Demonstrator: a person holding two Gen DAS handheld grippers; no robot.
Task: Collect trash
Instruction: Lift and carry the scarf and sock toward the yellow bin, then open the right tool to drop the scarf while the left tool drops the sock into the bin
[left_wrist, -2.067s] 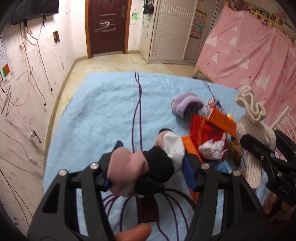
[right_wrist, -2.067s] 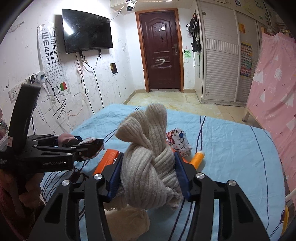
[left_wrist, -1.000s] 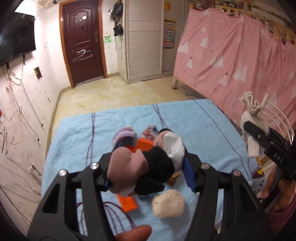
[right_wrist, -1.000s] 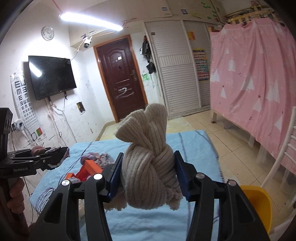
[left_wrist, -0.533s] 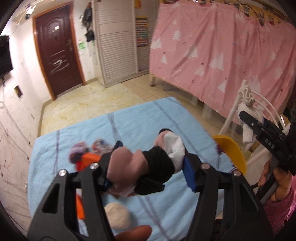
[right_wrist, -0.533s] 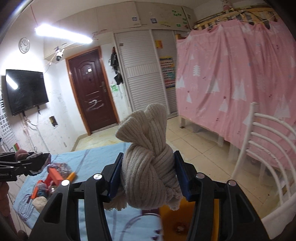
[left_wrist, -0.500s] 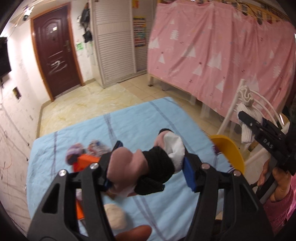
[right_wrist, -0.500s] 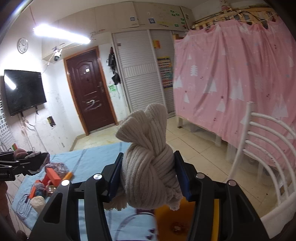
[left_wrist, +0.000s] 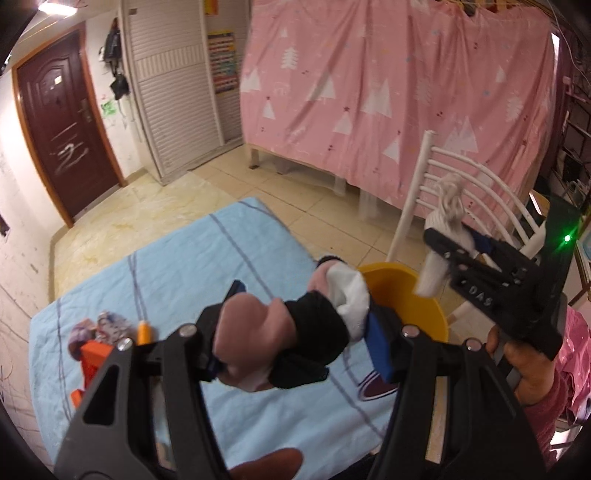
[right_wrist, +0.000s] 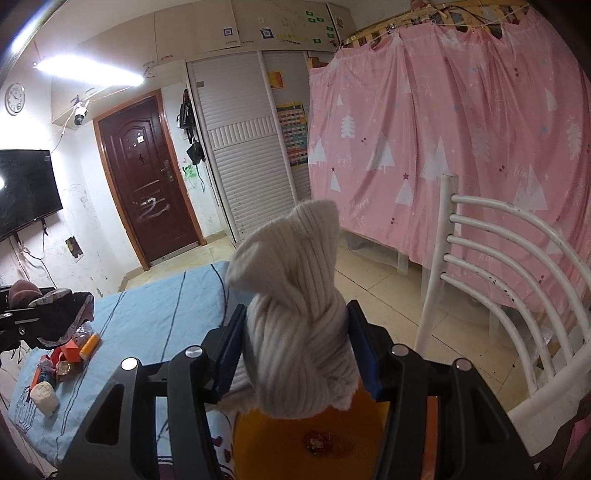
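My left gripper (left_wrist: 295, 339) is shut on a rolled pink, black and white sock (left_wrist: 280, 332), held above the blue bed sheet (left_wrist: 177, 273) next to a yellow bin (left_wrist: 410, 295). My right gripper (right_wrist: 299, 354) is shut on a knotted cream knit sock (right_wrist: 295, 314), held right over the yellow bin (right_wrist: 314, 446), which has a small scrap at its bottom. The right gripper (left_wrist: 454, 240) with the cream sock (left_wrist: 443, 221) also shows in the left wrist view, above the bin's far side. The left gripper (right_wrist: 55, 314) shows at the left of the right wrist view.
A pile of leftover items (left_wrist: 103, 332), among them orange packets, a white ball (right_wrist: 44, 397) and small socks, lies on the bed's far end. A white chair (right_wrist: 498, 280) stands right of the bin. A pink curtain (right_wrist: 461, 129) hangs behind.
Both grippers have swung right, away from the pile on the bed, and now sit at the yellow bin. Each still holds its sock.
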